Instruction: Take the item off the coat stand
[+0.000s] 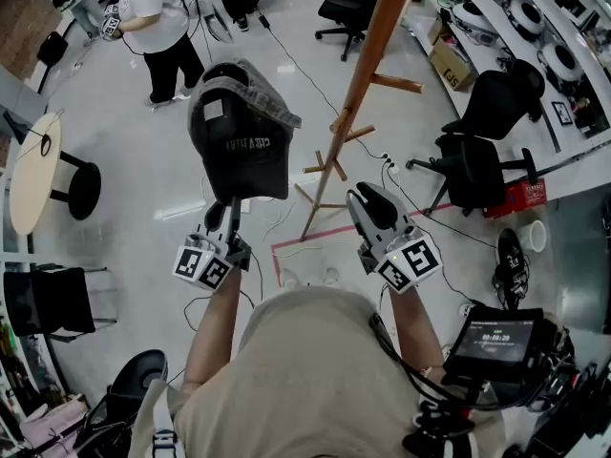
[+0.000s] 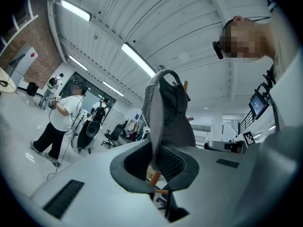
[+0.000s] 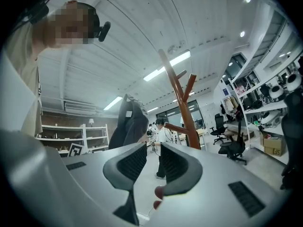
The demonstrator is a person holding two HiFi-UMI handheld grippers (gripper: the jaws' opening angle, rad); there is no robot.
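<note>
A dark grey cap (image 1: pixel 239 141) hangs in the air left of the wooden coat stand (image 1: pixel 368 55), clear of its pegs. My left gripper (image 1: pixel 224 210) is shut on the cap's lower edge from below. In the left gripper view the cap (image 2: pixel 168 108) rises upright out of the closed jaws of that gripper (image 2: pixel 155 162). My right gripper (image 1: pixel 368 198) is held near the stand's base, open, with nothing between its fingers. In the right gripper view this gripper (image 3: pixel 152 162) points between the cap (image 3: pixel 127 122) and the stand (image 3: pixel 180 108).
A person in a white shirt (image 1: pixel 158 17) stands at the far left. Black office chairs (image 1: pixel 482 151) sit right of the stand, beside a workbench. A round table (image 1: pixel 33 170) is at the left. Cables and red tape (image 1: pixel 315 241) lie on the floor.
</note>
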